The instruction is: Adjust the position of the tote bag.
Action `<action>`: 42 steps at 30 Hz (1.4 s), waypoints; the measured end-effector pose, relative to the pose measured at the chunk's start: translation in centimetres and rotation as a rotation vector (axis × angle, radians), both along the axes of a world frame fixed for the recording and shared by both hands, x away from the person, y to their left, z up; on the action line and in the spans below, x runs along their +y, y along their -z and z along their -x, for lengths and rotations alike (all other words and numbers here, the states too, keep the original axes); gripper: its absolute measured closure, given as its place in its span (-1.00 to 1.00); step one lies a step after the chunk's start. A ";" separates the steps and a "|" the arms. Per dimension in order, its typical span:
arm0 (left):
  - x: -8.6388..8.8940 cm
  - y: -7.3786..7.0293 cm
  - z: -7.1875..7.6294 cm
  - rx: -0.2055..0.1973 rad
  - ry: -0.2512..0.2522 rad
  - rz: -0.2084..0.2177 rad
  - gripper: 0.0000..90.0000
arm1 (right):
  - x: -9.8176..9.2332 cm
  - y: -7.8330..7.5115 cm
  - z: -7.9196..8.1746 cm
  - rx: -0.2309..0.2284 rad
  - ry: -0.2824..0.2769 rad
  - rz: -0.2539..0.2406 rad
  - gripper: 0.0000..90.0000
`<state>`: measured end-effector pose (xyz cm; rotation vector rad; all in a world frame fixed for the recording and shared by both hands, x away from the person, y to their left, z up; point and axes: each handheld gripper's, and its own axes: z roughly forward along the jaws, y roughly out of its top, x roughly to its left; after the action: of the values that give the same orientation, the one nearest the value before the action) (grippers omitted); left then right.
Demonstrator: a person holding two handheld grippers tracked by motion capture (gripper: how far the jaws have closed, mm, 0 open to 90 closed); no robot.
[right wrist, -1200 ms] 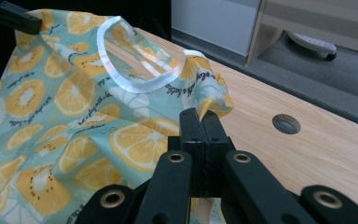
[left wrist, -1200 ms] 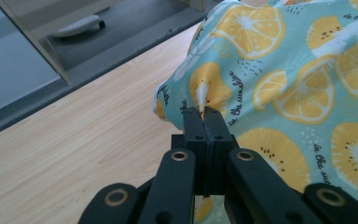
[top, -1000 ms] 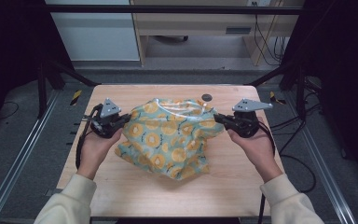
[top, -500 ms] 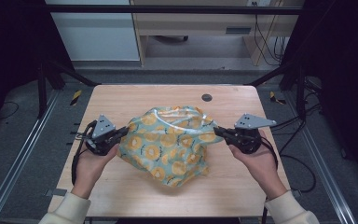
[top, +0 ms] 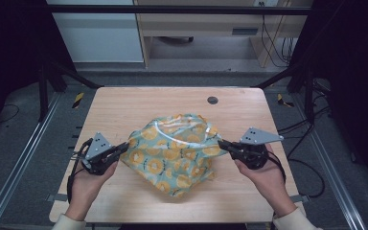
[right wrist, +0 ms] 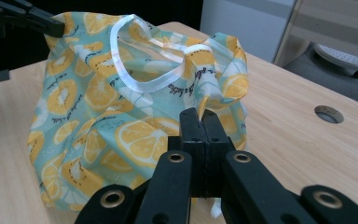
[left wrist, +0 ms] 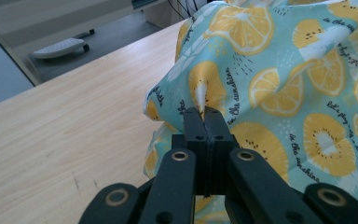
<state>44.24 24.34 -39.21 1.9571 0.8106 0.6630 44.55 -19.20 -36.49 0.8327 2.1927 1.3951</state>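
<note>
Two hand-held grippers: one in each hand, both at the middle height of the high view, either side of a fabric bag.
Left hand-held gripper (top: 123, 147): left of centre in the high view; jaws pressed together on a pinch of the bag's edge, fabric standing up between the tips in the left gripper view (left wrist: 205, 113).
Right hand-held gripper (top: 222, 143): right of centre in the high view; jaws closed on a fold of the bag's opposite edge, seen in the right gripper view (right wrist: 199, 115).
Fabric bag (top: 172, 151): pale teal cloth printed with yellow citrus slices and small black lettering; centre of the high view, resting on the table, crumpled and bunched, stretched between the two grippers.
Bag trim (right wrist: 135, 51): white tape loop running around the upper part of the bag, upper centre of the right gripper view.
Left hand (top: 88, 179): lower left of the high view, wrapped around the left gripper's body.
Right hand (top: 263, 173): lower right of the high view, holding the right gripper's body.
Grey plates: one three-cornered plate on top of each gripper.
Table (top: 124, 110): light wood top, filling the middle of the high view.
Round grommet hole (top: 212, 100): dark, in the table top, upper centre of the high view, well apart from the bag.
Floor: grey, around the table.
</note>
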 end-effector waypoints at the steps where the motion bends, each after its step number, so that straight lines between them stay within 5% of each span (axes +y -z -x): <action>1: 0.1 0.3 0.1 0.003 0.004 -0.001 1.00 | 0.0 0.1 0.1 0.002 -0.004 0.002 1.00; 9: 0.5 2.1 1.0 0.034 0.025 0.039 1.00 | 0.0 1.3 0.9 0.021 -0.016 -0.006 1.00; 32: 1.0 2.7 2.1 0.046 0.043 0.054 1.00 | -0.1 1.6 1.8 0.028 -0.037 -0.022 1.00; 42: 1.1 3.6 2.2 0.085 0.067 0.040 1.00 | -0.1 2.2 2.0 0.044 -0.056 -0.029 1.00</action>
<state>42.01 25.42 -42.79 1.9777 0.8004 0.5231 42.51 -19.26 -38.73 0.8262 2.2500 1.4515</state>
